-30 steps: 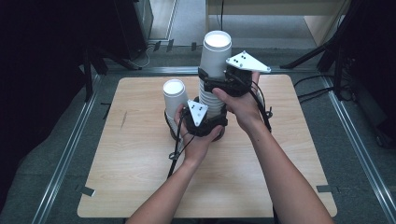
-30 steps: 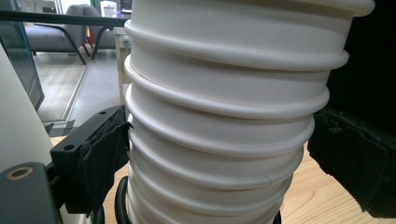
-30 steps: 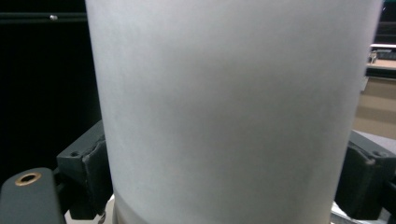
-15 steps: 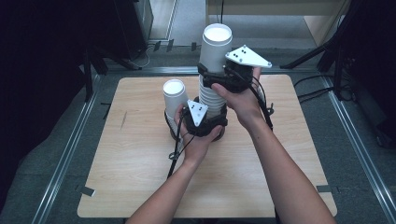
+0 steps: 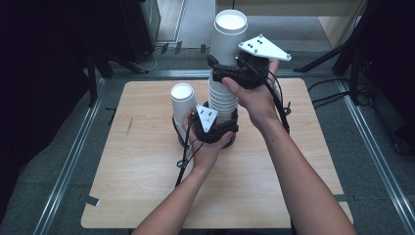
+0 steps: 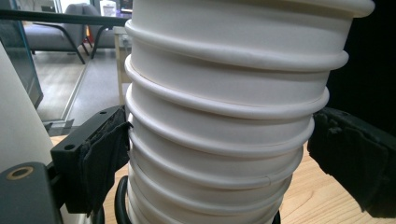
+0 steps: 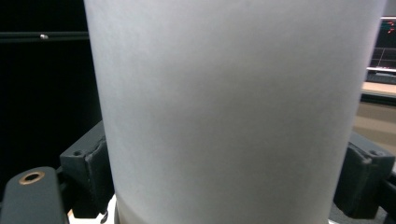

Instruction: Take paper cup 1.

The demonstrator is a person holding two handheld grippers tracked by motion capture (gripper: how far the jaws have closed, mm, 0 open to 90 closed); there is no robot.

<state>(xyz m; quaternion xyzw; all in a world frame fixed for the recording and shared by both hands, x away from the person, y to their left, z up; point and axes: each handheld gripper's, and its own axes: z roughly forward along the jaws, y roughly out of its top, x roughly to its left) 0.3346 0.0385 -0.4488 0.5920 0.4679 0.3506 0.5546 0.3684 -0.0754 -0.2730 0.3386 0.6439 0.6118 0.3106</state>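
A stack of white paper cups stands at the middle of the wooden table. My left gripper is shut on its lower part; in the left gripper view the pads sit against the ribbed rims of the stack. My right gripper holds the top cup raised above the rest, still in line with the stack. Its jaws have just been closing with that cup between them, and the pads press its wall on both sides.
A single white cup stands upright just left of the stack, close to my left hand. Metal rails run along the table's left and right sides. Black stands and cables lie behind the table and at its right.
My right gripper has risen with the top cup, drawing it up out of the stack. The left gripper and the lower stack have stayed put.
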